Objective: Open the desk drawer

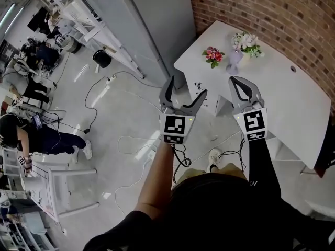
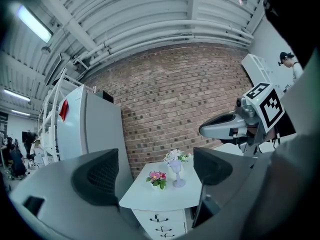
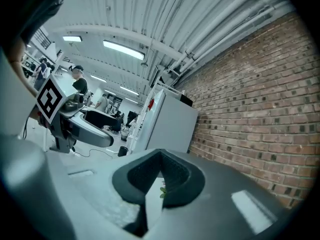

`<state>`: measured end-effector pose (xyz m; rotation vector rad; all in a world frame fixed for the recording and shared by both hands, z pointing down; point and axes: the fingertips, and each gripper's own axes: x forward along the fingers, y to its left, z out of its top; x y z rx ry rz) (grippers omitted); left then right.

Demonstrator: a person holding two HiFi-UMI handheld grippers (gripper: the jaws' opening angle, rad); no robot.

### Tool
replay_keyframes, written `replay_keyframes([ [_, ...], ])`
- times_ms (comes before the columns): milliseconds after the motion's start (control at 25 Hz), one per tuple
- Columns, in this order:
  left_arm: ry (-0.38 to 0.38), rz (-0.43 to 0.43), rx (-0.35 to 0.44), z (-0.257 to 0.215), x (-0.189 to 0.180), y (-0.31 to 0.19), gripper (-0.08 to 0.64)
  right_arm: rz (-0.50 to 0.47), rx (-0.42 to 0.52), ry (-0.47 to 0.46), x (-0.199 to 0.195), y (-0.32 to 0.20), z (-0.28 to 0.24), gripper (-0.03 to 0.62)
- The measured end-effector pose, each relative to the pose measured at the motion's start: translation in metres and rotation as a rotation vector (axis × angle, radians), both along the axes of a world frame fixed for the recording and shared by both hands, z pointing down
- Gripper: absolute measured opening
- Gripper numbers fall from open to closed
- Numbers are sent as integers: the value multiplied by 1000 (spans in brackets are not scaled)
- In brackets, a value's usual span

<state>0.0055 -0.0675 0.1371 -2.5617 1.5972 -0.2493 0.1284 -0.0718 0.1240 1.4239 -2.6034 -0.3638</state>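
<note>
A white desk (image 1: 282,88) stands against the brick wall. Its drawer unit (image 2: 159,223), with small dark handles, shows below the desktop in the left gripper view. Pink flowers (image 1: 213,55) and a vase of white flowers (image 1: 242,46) stand on the desk's near end. My left gripper (image 1: 186,86) hangs in the air short of the desk, open and holding nothing, and the drawer fronts show low between its jaws (image 2: 156,171). My right gripper (image 1: 236,82) floats beside it over the desk's edge, shut and empty, its pads pressed together (image 3: 160,176). Neither touches the desk.
A tall grey cabinet (image 1: 157,20) stands left of the desk by the brick wall (image 1: 272,9). Cables (image 1: 104,88) trail over the floor. A white stool (image 1: 63,187) and a person (image 1: 31,137) are at the left, with metal racks behind.
</note>
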Motion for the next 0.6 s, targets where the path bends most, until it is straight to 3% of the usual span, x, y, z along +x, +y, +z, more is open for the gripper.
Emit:
replay_keyframes([
  [240, 59, -64, -83, 34, -4, -43, 469, -54, -37, -6, 0, -48, 23, -2],
  [600, 149, -27, -328, 107, 7, -76, 469, -107, -137, -31, -4, -87, 71, 0],
])
